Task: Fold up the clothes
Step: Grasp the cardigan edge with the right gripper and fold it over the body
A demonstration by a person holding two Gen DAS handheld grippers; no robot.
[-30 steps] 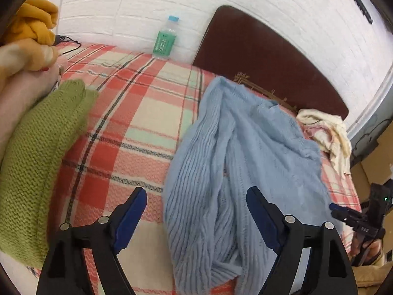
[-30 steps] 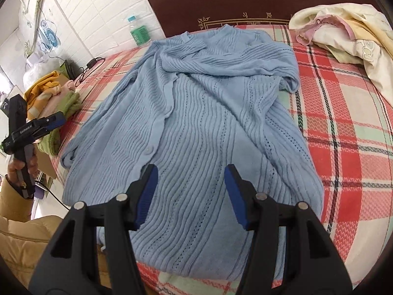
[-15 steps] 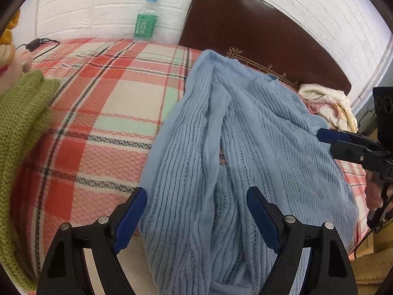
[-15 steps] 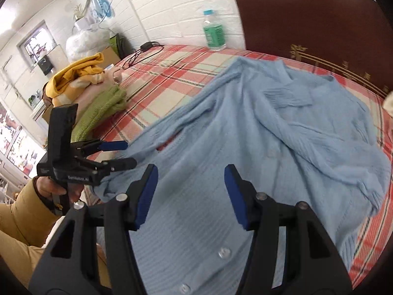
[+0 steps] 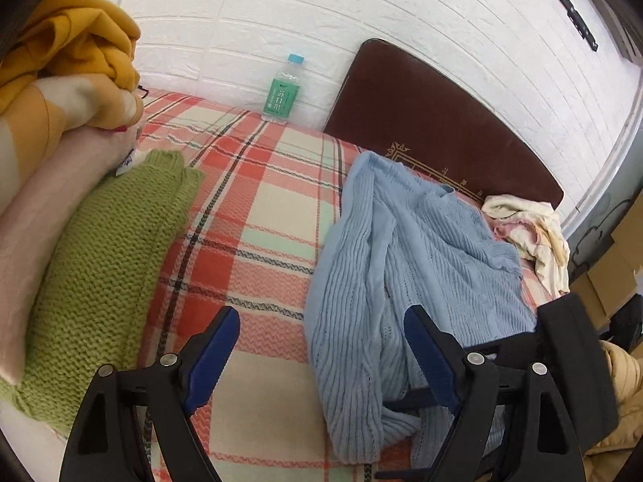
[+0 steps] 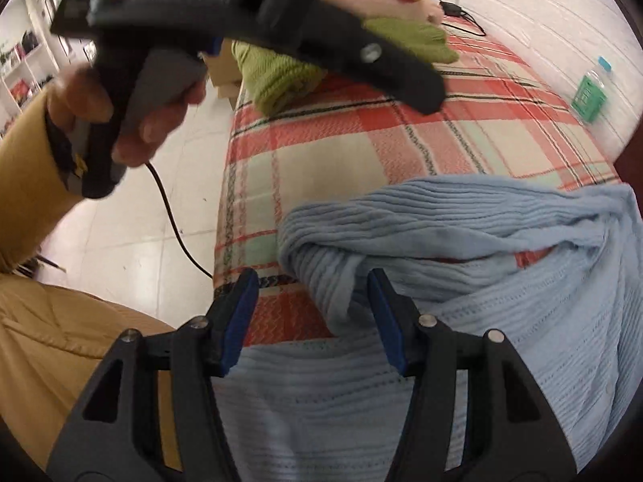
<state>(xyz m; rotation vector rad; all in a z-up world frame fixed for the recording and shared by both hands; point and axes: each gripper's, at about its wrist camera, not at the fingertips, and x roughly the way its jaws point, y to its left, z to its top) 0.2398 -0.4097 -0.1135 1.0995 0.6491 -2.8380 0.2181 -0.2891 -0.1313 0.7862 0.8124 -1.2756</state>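
Observation:
A light blue knit cardigan (image 5: 406, 265) lies spread and bunched on the plaid bed cover (image 5: 261, 217). My left gripper (image 5: 321, 357) is open and empty, just above the cardigan's near left sleeve edge. My right gripper (image 6: 313, 317) is open, its jaws on either side of the rolled end of the cardigan's sleeve (image 6: 321, 257) at the bed's near edge. The cardigan also fills the lower right of the right wrist view (image 6: 502, 321). The left gripper's body appears there at the upper left (image 6: 241, 12), held in a hand.
A stack of folded clothes, green (image 5: 100, 261), pink and yellow, sits at the bed's left side. A green-labelled water bottle (image 5: 283, 90) stands by the white brick wall. A dark headboard (image 5: 434, 120) and a cream garment (image 5: 530, 233) are at the far right. The tiled floor (image 6: 132, 217) lies beyond the bed edge.
My left gripper pulled back to the left, so the folded stack is back in its view. My right gripper swung left and down to the sleeve end at the bed's edge.

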